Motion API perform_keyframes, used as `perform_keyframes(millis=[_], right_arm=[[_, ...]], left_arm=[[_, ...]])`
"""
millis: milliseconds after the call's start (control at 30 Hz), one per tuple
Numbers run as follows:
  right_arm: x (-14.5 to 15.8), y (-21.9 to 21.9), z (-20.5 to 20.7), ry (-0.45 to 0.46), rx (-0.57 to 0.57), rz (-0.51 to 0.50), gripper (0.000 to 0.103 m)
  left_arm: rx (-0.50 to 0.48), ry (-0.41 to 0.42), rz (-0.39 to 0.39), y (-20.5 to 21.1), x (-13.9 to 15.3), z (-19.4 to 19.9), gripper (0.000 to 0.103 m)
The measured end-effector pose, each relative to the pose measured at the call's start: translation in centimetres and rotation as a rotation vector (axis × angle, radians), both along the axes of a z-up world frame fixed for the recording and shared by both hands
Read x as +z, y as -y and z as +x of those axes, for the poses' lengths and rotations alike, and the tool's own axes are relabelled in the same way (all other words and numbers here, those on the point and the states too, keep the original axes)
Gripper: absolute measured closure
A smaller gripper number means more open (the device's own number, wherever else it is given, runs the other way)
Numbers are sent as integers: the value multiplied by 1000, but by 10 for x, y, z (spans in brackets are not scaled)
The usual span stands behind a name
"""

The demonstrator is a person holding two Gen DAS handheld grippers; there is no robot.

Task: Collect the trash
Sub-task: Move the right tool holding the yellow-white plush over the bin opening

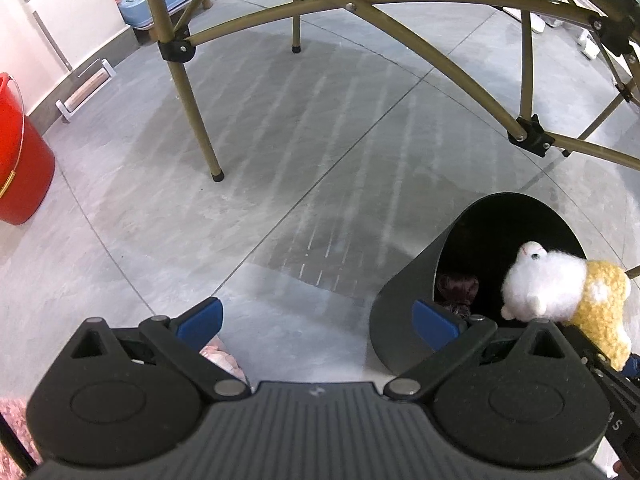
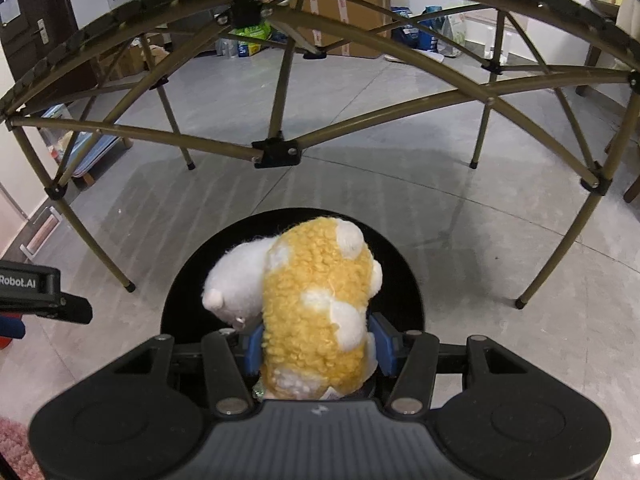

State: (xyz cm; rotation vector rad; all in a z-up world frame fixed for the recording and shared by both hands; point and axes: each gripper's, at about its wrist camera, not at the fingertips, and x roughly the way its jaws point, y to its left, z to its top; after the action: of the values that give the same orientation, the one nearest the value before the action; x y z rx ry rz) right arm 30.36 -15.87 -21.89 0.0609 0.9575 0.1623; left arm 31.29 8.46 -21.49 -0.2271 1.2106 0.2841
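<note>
1. Plush toy [image 2: 320, 312], yellow curly fleece with white patches and a white head, clamped at its lower body between the blue pads [image 2: 386, 346] of the right gripper [image 2: 320, 350].
2. Held directly above the round mouth of the black bin [image 2: 176, 304], head tipped down toward the left rim.
3. Same plush toy [image 1: 560, 292] seen from the left wrist at the bin's right edge, white head over the black bin [image 1: 404, 308] opening, yellow body hanging outside toward the right.
4. Dark crumpled item [image 1: 456, 288] lying inside the bin near its lower wall; kind not clear.
5. Left gripper [image 1: 318, 322] spread wide with nothing between its blue pads [image 1: 200, 322], low over the grey tiled floor [image 1: 280, 140], right pad just beside the bin's outer wall.
6. Olive folding table frame [image 2: 276, 152] arching over the floor beyond the bin.
7. Red bucket [image 1: 20, 152] at the far left, near the wall.
8. Pink fabric [image 1: 222, 356] partly hidden under the left gripper's left finger.
</note>
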Motion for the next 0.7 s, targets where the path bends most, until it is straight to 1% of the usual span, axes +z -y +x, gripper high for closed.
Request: perform_keyframes(millis=[200,400,700], right_arm=[[-9,-5,7,-9,9,11,51],[-24,-15,18,-24,30,12,51],[-29,-20,22,-45,48,11,51]], left_arm=[[4,-12,9,2,-5,2,0],[-2,-26,20,4,-10,4,0],[0,-44,20,3,-14,4,0]])
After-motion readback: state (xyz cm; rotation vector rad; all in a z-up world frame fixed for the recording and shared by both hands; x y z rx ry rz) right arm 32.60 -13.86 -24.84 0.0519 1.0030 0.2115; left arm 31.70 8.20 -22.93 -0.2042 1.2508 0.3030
